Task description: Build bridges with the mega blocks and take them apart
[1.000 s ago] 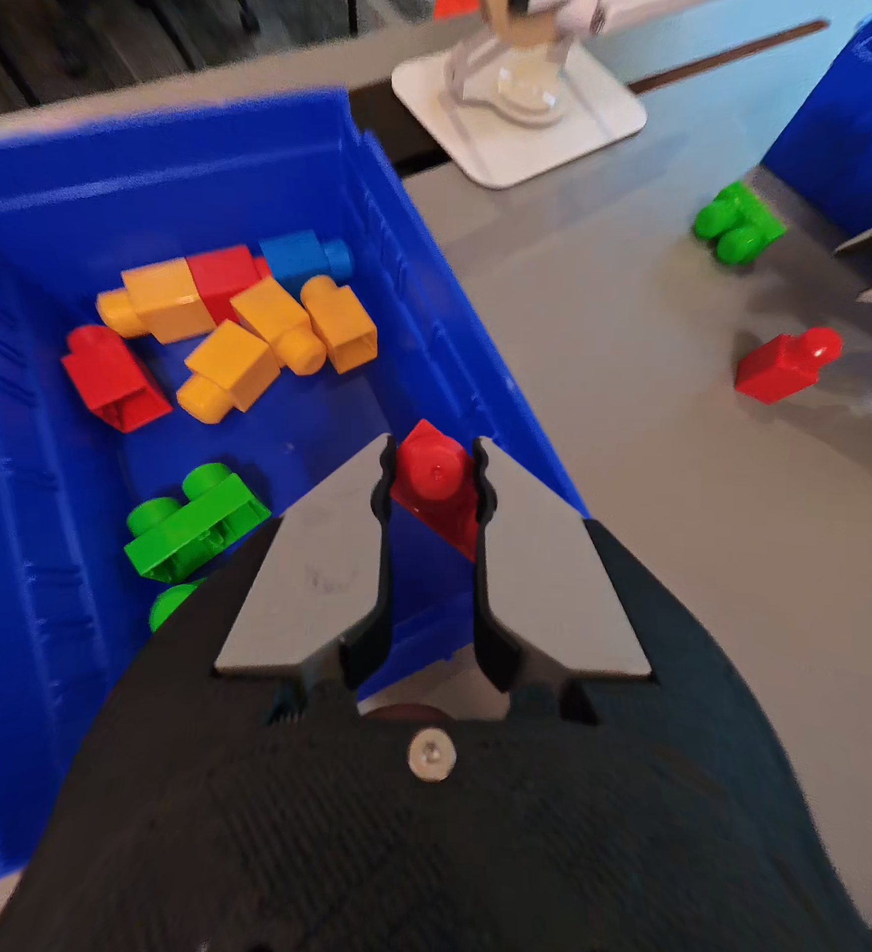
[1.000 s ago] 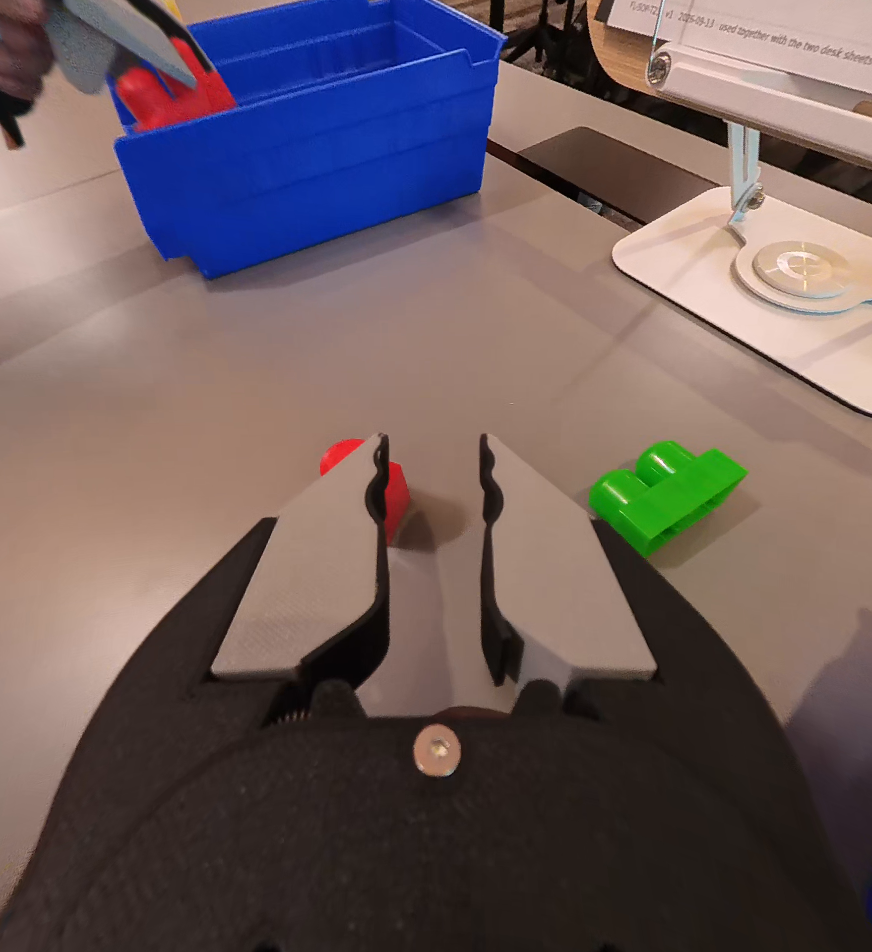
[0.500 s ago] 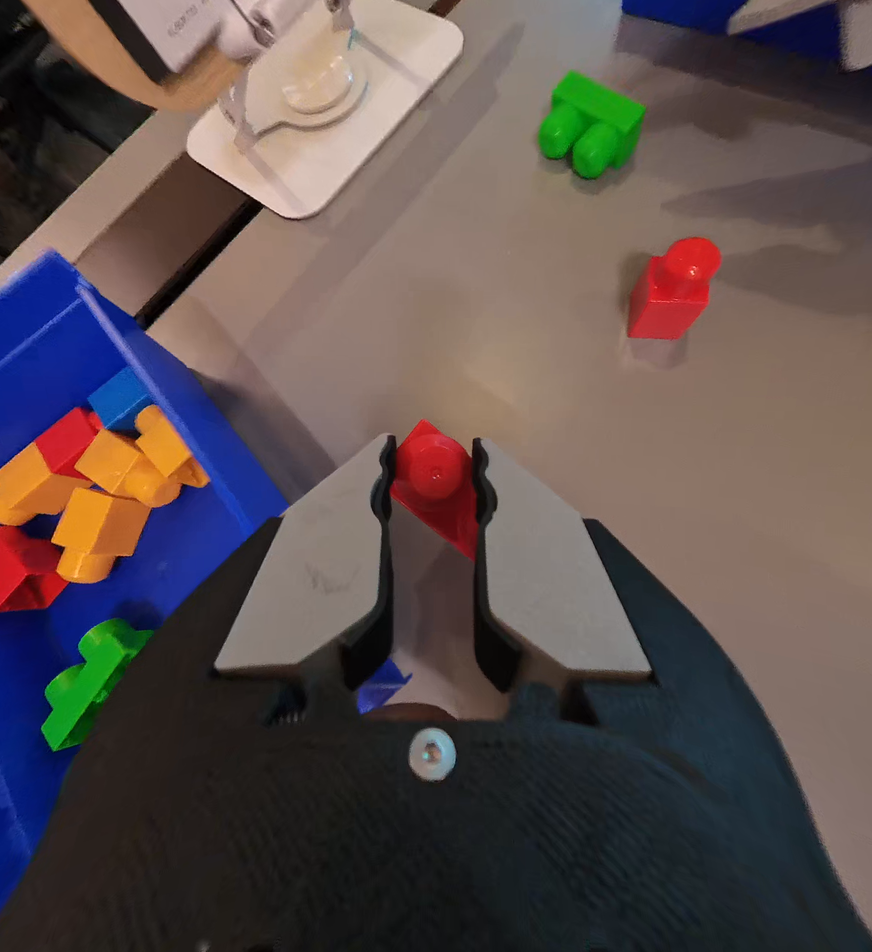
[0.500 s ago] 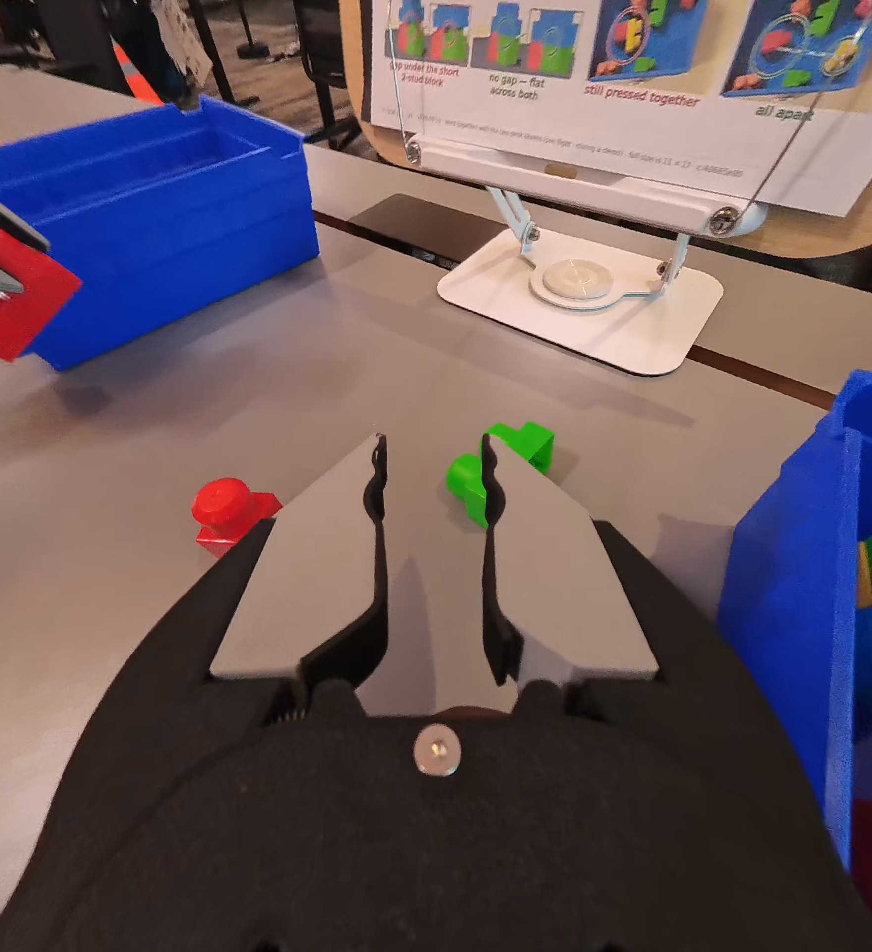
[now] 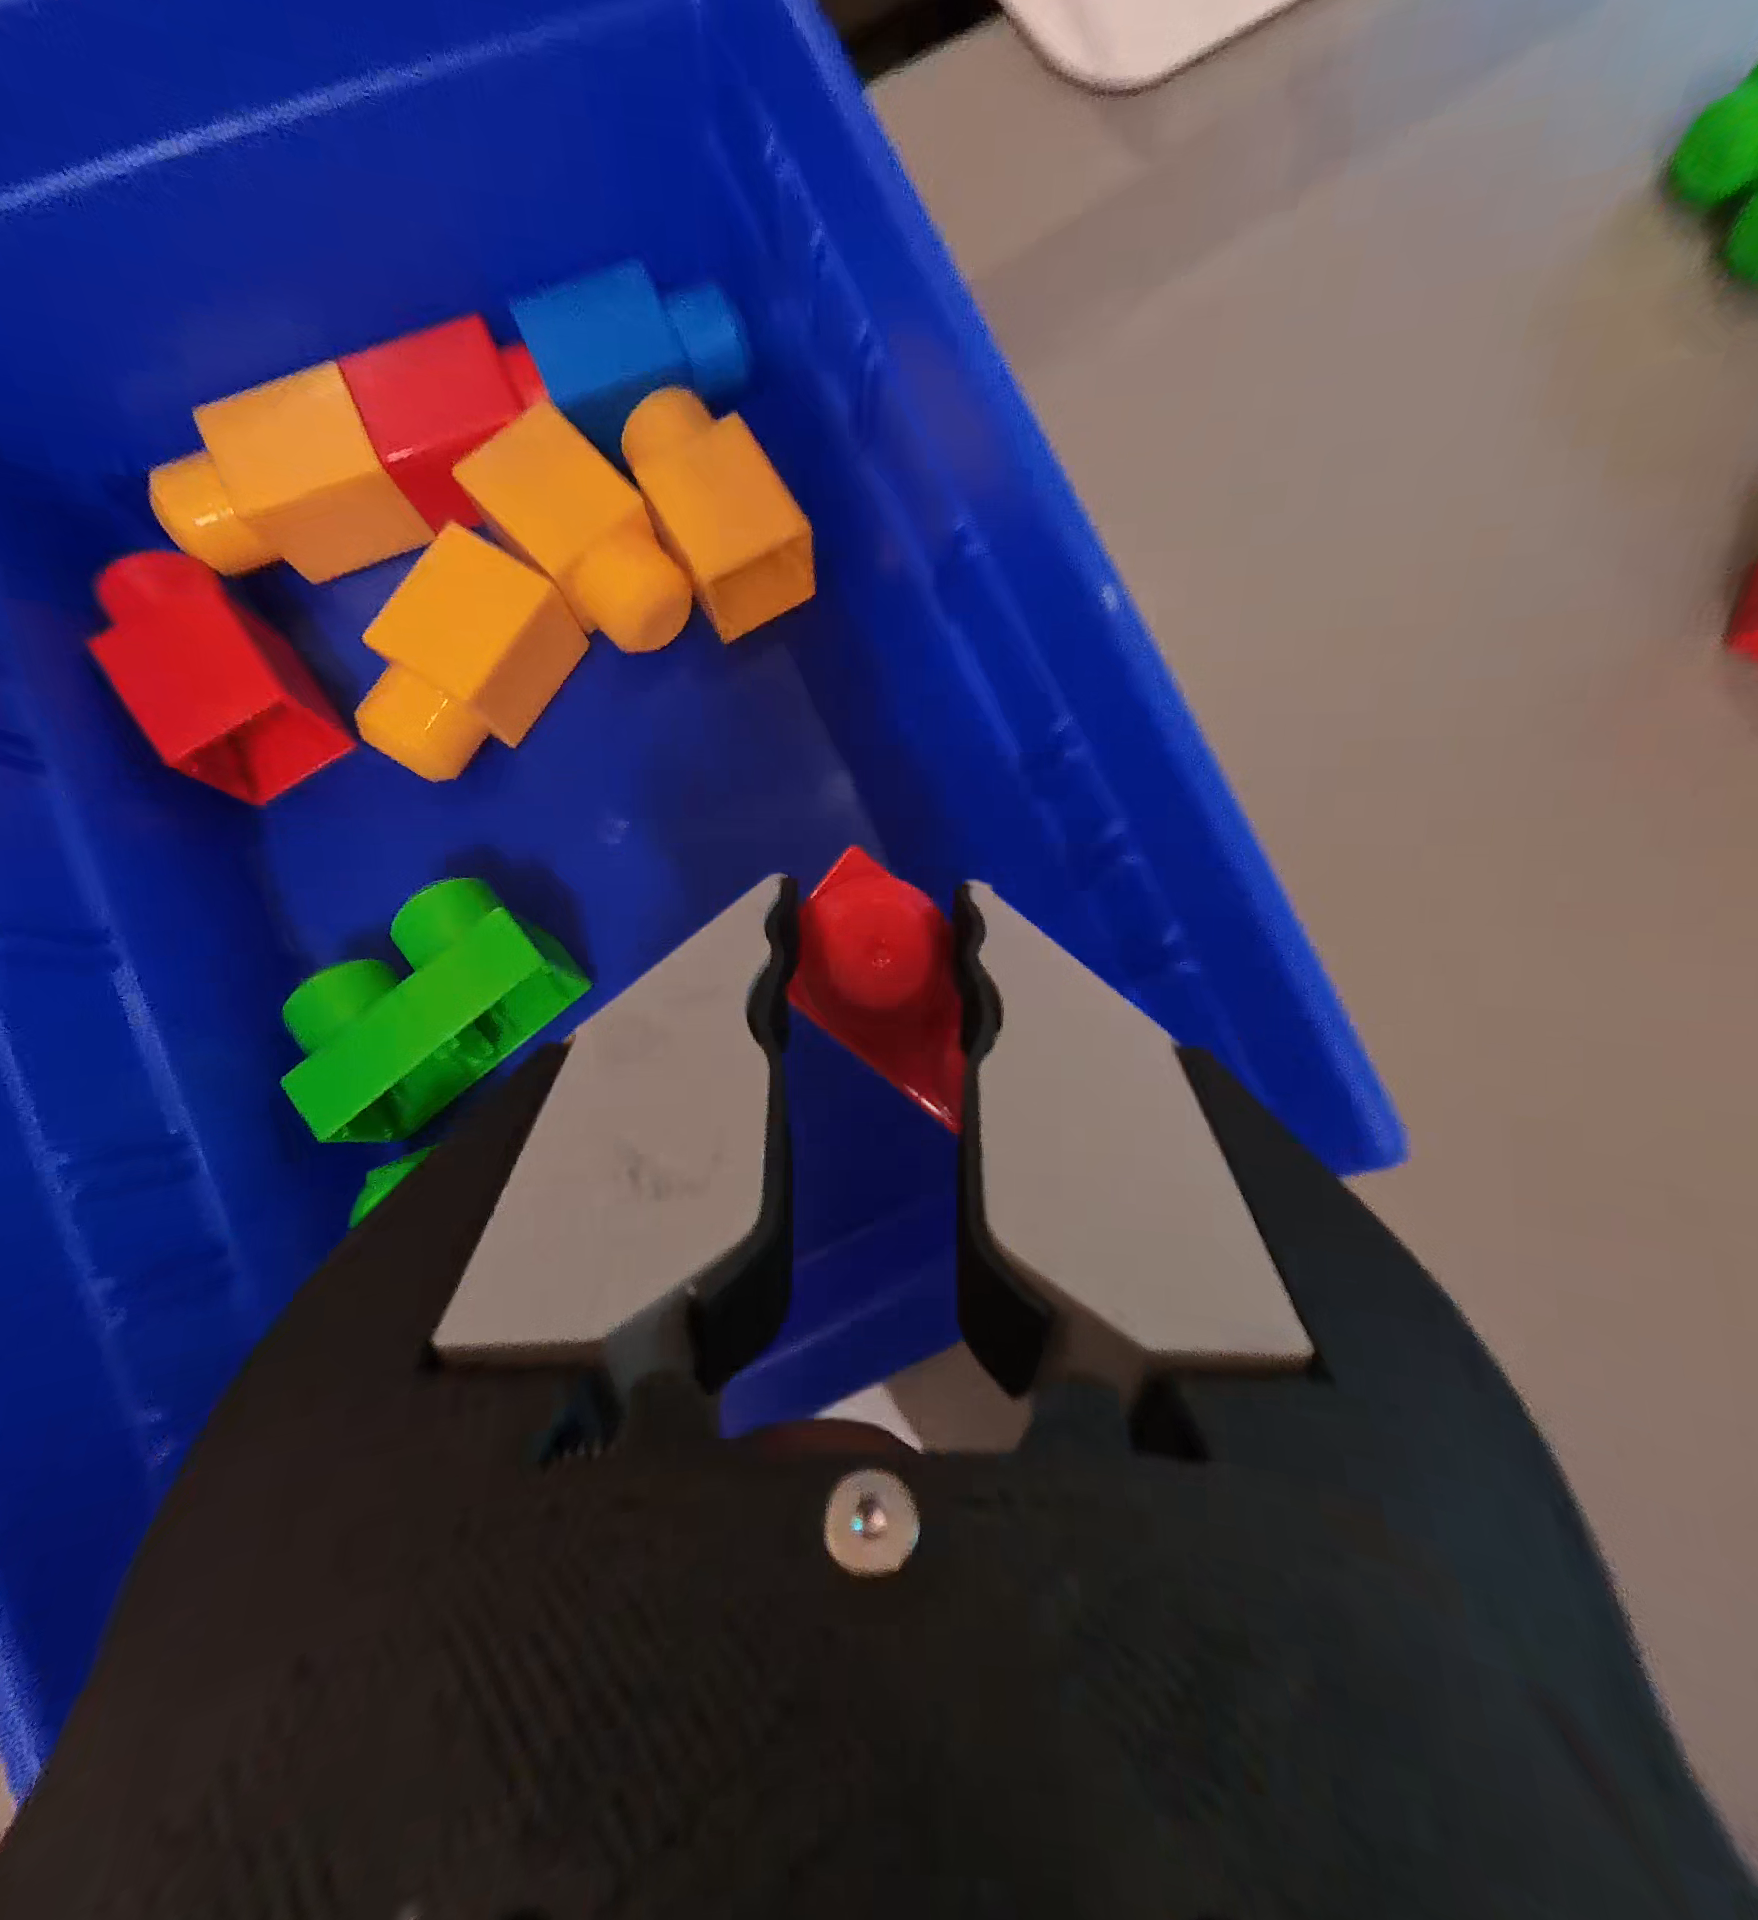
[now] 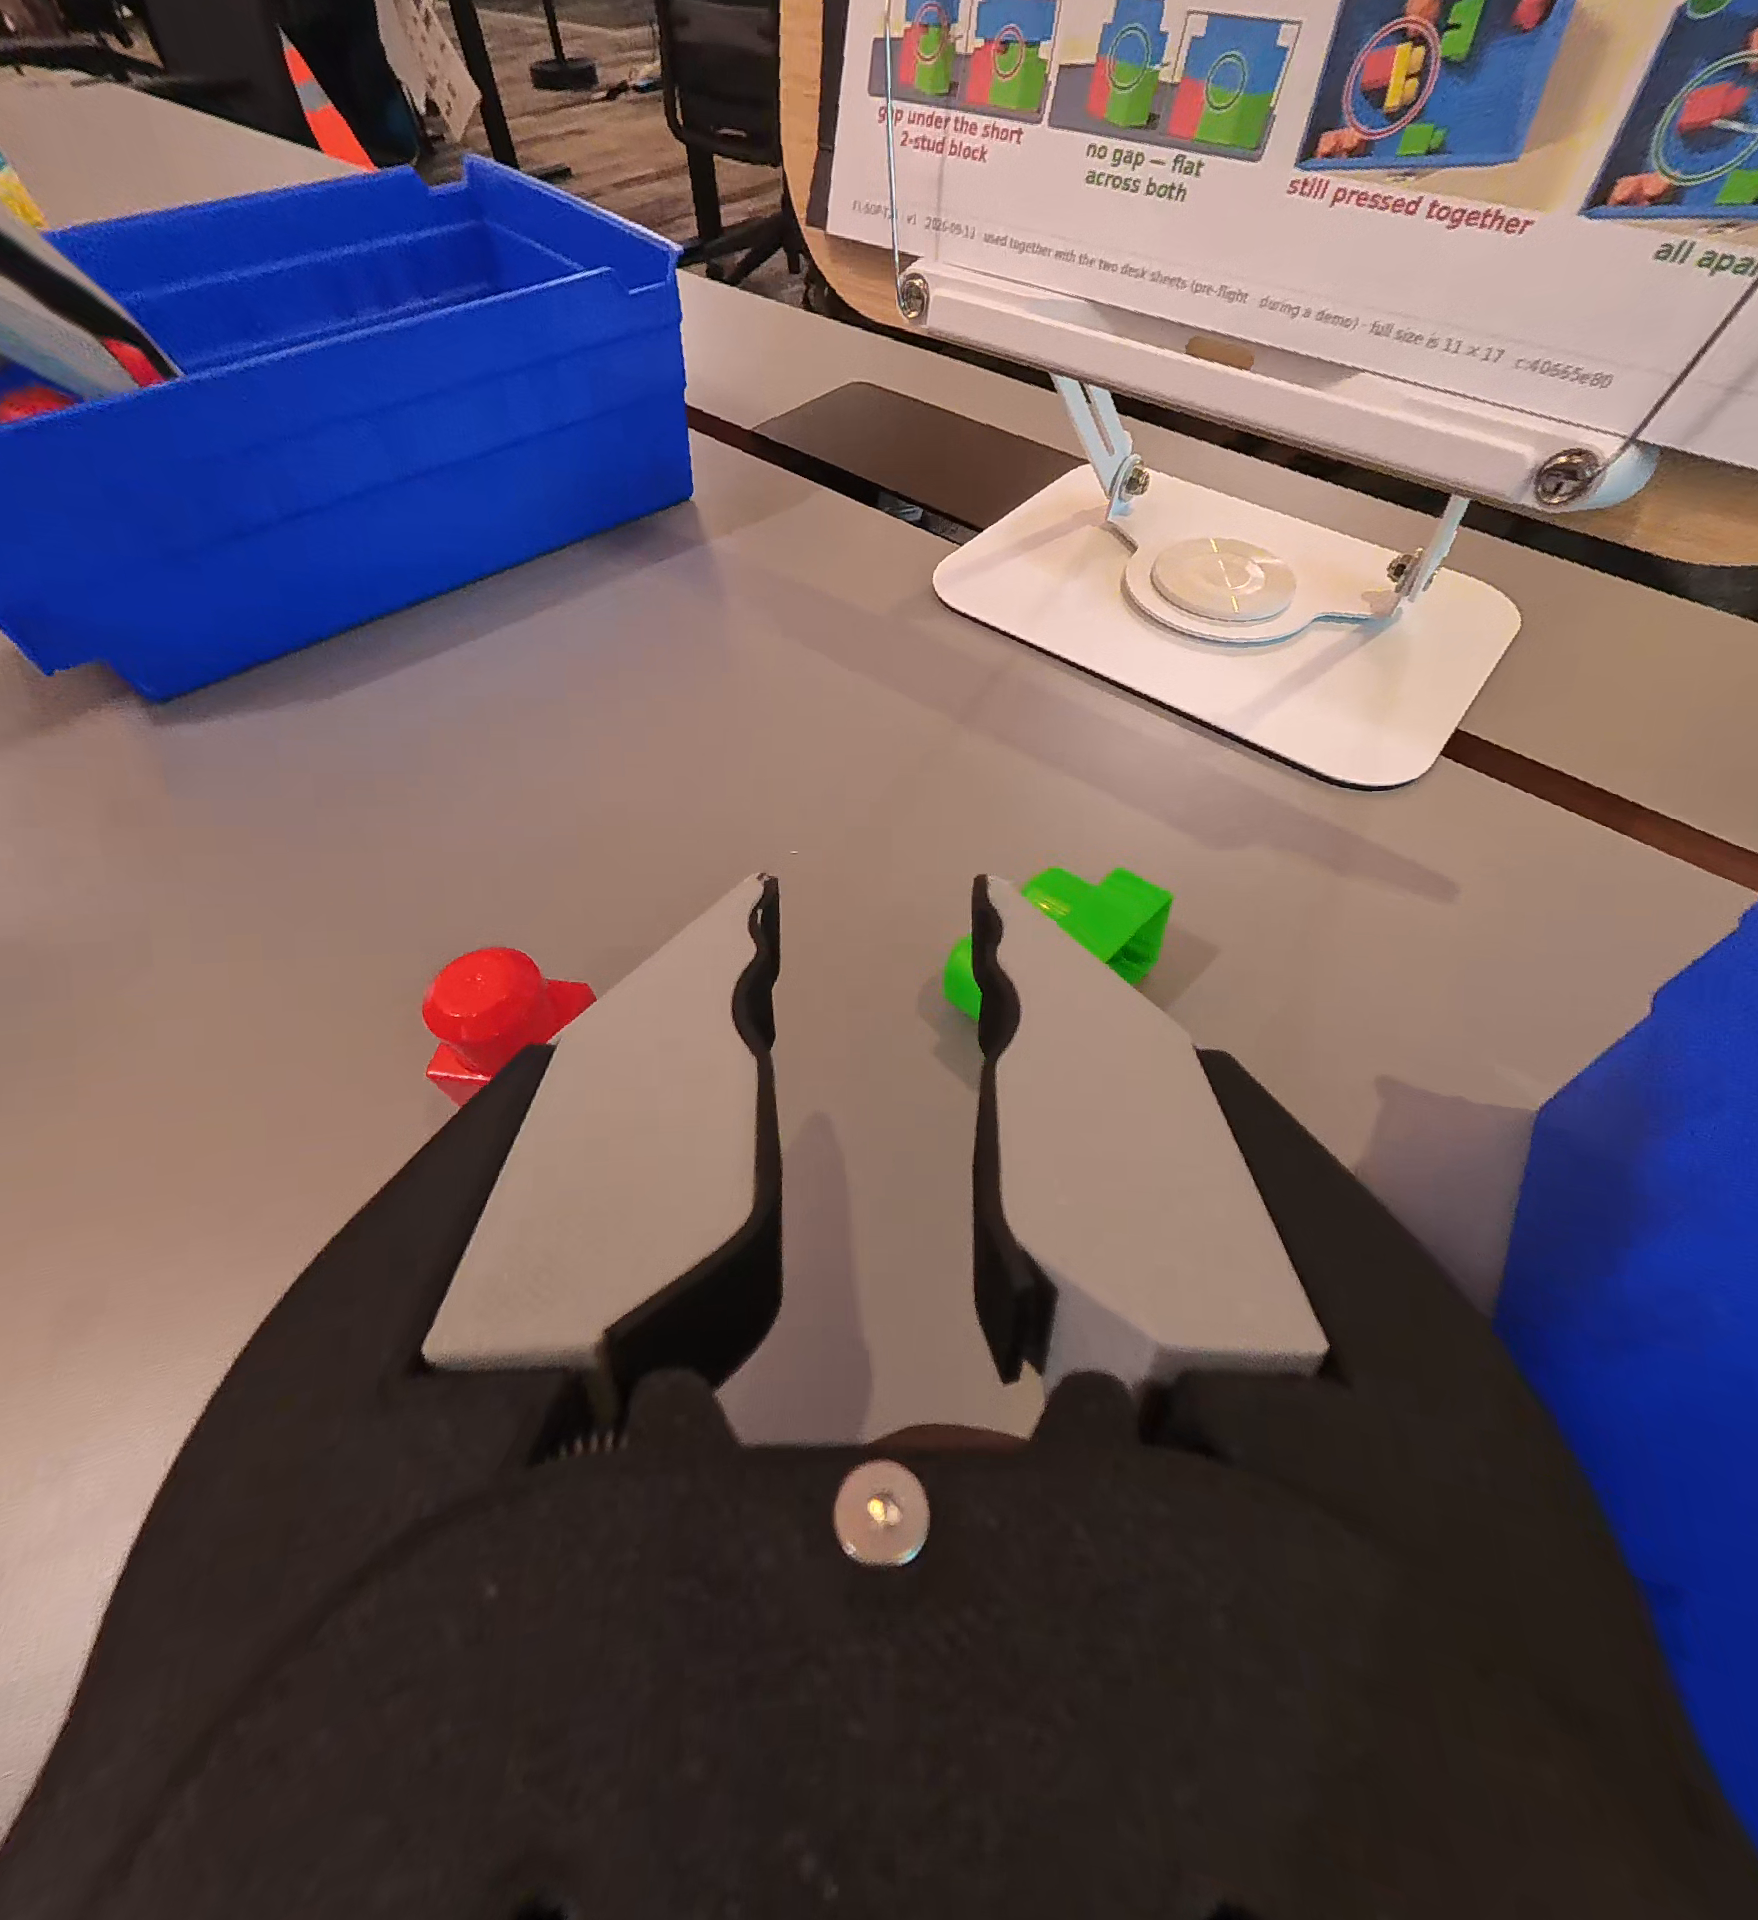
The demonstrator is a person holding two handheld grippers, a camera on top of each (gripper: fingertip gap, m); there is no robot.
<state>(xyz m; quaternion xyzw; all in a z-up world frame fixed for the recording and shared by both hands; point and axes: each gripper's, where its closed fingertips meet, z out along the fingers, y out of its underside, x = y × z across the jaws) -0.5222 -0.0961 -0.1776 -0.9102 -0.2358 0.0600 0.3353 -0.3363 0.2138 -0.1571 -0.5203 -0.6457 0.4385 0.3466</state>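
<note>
The left hand-held gripper [image 5: 875,971] clenched a red block [image 5: 880,982] above the blue bin [image 5: 1010,644] at the bench's left edge; the right hand-held gripper [image 6: 875,935] hung released. Releasing low over the bin floor would likely avoid bouncing.
</note>
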